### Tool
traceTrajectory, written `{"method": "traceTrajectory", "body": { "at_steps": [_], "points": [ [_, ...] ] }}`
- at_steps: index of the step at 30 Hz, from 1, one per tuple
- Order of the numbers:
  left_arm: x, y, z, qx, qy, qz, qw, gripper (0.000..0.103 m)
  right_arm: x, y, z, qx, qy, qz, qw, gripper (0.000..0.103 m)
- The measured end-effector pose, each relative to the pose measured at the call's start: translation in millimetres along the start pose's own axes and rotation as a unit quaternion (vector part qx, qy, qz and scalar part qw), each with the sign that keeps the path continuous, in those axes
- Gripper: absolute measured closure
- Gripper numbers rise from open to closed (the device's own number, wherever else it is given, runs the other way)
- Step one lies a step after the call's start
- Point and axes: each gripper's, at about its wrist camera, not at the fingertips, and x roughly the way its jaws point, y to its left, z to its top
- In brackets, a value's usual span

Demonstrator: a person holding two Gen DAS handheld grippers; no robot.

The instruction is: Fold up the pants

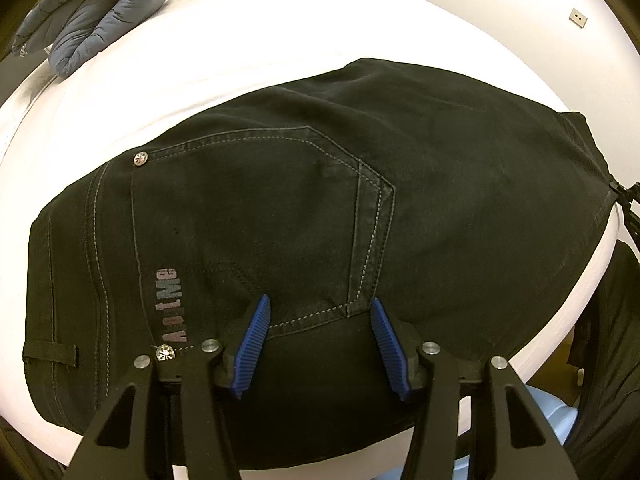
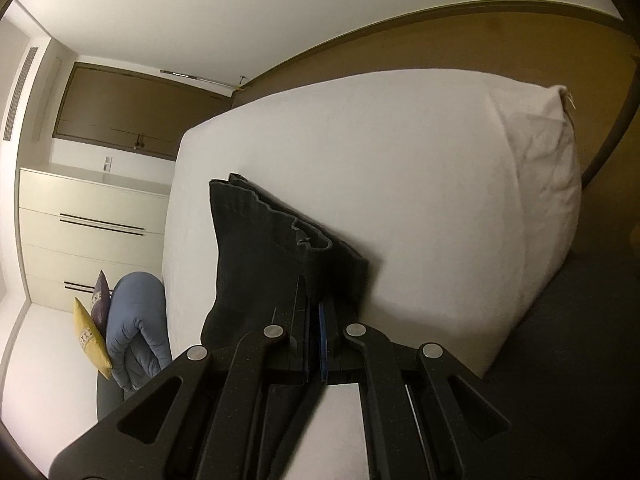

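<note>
Black denim pants (image 1: 320, 208) lie flat on the white bed (image 1: 248, 60), seat uppermost. Left gripper (image 1: 320, 344) hovers over the pocket, jaws spread. Right gripper (image 2: 314, 320) has jaws pinching the hem end (image 2: 272, 248), lifted, presumably for folding over.

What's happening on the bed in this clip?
A person with a gripper in each hand is folding black pants on a white bed. The left gripper is open, poised over the seat by the back pocket, gripping nothing. The right gripper is shut on the leg-hem end, holding that fabric up off the mattress.
</note>
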Motion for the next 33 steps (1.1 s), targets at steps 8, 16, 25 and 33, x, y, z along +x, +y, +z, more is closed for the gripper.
{"method": "traceTrajectory", "body": {
  "at_steps": [8, 16, 25, 33],
  "points": [
    [3, -9, -4, 0.004, -0.006, -0.004, 1.0000, 0.027, -13, 2, 13, 0.002, -0.005, -0.011, 1.000, 0.085],
    [4, -17, -7, 0.004, -0.009, -0.004, 0.9999, 0.020, -15, 105, 19, -0.155, 0.008, -0.011, 0.988, 0.056],
    [2, -18, -1, 0.003, -0.007, -0.005, 1.0000, 0.020, 157, 194, -64, -0.290, 0.270, -0.017, 0.918, 0.069],
    [6, -14, -2, 0.003, -0.013, -0.007, 0.9999, 0.017, 202, 156, -11, -0.220, 0.165, -0.039, 0.961, 0.093]
  ]
}}
